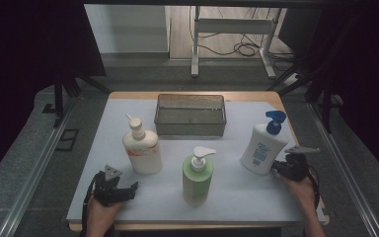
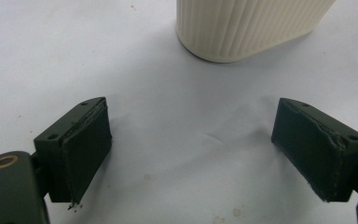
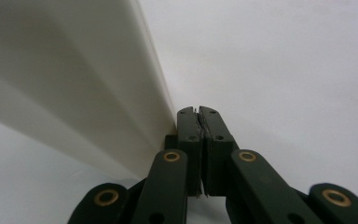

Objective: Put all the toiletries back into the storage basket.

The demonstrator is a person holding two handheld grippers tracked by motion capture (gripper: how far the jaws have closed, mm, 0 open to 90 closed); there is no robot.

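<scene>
The table (image 1: pixel 256 197) carries a pale mat with everything placed around one landmark, the green pump bottle (image 1: pixel 197 180), which stands upright near the front middle. Straight behind the green bottle, at the far edge of the mat, sits a wire mesh basket (image 1: pixel 190 115). Behind and to the left of the green bottle stands a cream pump bottle (image 1: pixel 142 148) with an orange label, upright; in the left gripper view its ribbed base (image 2: pixel 247 28) shows ahead of the jaws, apart from them. To the right of the green bottle, slightly farther back, stands a white bottle with a blue pump (image 1: pixel 262 145), upright.

The right tool (image 1: pixel 282 168) lies low at the right of the green bottle, just at the foot of the white bottle; in the right gripper view (image 3: pixel 198 112) its jaws are pressed together with nothing between them, the white bottle's wall (image 3: pixel 74 84) right beside the left jaw.

The left tool (image 1: pixel 123 190) rests on the mat to the front left of the green bottle, jaws spread wide over bare mat, holding nothing.
</scene>
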